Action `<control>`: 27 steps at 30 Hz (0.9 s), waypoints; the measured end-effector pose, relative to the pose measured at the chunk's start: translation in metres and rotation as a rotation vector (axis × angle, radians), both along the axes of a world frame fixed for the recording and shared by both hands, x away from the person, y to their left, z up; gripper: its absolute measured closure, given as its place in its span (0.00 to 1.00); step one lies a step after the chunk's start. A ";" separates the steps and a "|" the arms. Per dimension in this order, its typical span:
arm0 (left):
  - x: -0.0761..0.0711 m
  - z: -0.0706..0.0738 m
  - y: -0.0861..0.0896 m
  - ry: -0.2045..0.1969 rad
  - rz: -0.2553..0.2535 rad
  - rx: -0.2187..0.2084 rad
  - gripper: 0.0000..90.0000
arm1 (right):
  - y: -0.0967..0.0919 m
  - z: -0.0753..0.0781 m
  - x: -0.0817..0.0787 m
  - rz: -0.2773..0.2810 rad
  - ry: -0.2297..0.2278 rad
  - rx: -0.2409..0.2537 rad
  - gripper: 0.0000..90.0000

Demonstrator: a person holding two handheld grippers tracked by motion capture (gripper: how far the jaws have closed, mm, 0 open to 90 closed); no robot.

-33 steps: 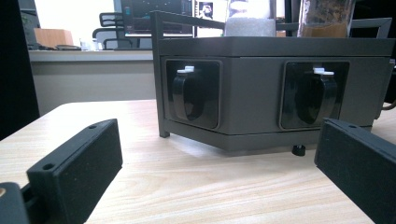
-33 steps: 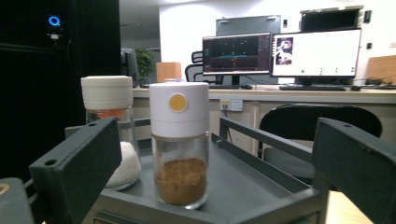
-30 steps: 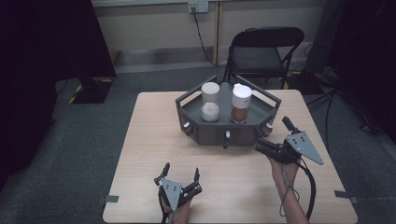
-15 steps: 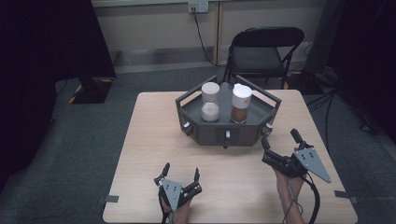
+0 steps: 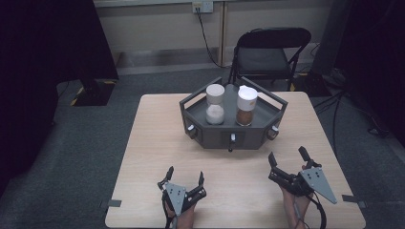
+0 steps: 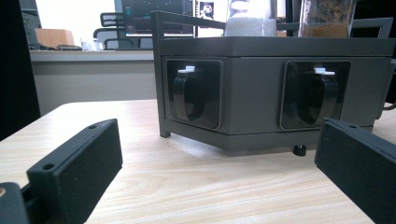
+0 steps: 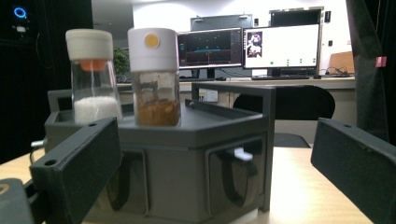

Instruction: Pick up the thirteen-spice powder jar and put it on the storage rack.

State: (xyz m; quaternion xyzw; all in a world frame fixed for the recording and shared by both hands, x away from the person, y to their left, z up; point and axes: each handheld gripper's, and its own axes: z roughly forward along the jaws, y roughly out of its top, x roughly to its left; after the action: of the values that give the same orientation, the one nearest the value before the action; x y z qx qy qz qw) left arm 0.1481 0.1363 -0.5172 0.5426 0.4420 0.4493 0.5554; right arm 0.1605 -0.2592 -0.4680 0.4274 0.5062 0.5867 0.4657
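Standing on the pale wooden table (image 5: 153,143) is a dark grey six-sided tray with raised rails and small knobs set into its side walls (image 5: 258,130), a little past the middle toward the far edge. Two jars ride on its deck side by side: a clear glass jar with a white cap and white grains in its bottom (image 5: 215,105) on the left, and a clear glass jar with a taller white lid holding brown powder (image 5: 246,106) just to its right, the pair close together but, from the right gripper view, apart by a narrow gap. Both stand upright. Near the front edge of the table the left gripper (image 5: 184,182) rests low over the wood, its two black jaws spread wide with nothing between them; in its own view the tray's front walls and two recessed knobs sit ahead of the open jaws. The right gripper (image 5: 288,162) is held off to the right, nearer the tray's right front corner yet apart from it, jaws likewise spread and empty. From its view the two jars rise behind the left jaw. A black folding chair (image 5: 267,55) stands beyond the table on the grey carpet.
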 end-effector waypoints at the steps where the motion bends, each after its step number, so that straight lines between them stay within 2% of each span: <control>1: 0.000 0.000 0.000 0.000 0.000 0.000 0.00 | 0.000 -0.002 -0.001 -0.001 0.003 0.003 0.01; 6: 0.000 0.000 0.000 0.000 0.001 0.001 0.00 | 0.002 -0.009 -0.005 -0.002 0.015 0.008 0.01; 22: 0.000 0.000 0.000 0.001 0.001 0.001 0.00 | 0.011 -0.029 -0.019 -0.015 0.025 -0.045 0.01; 27: 0.000 0.000 -0.001 0.001 0.001 0.001 0.00 | 0.013 -0.036 -0.022 -0.018 0.040 -0.038 0.01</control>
State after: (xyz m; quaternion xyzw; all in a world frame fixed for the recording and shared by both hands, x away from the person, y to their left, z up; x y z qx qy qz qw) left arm 0.1482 0.1358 -0.5170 0.5428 0.4423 0.4495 0.5547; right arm 0.1384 -0.2467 -0.5043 0.4349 0.5224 0.5641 0.4687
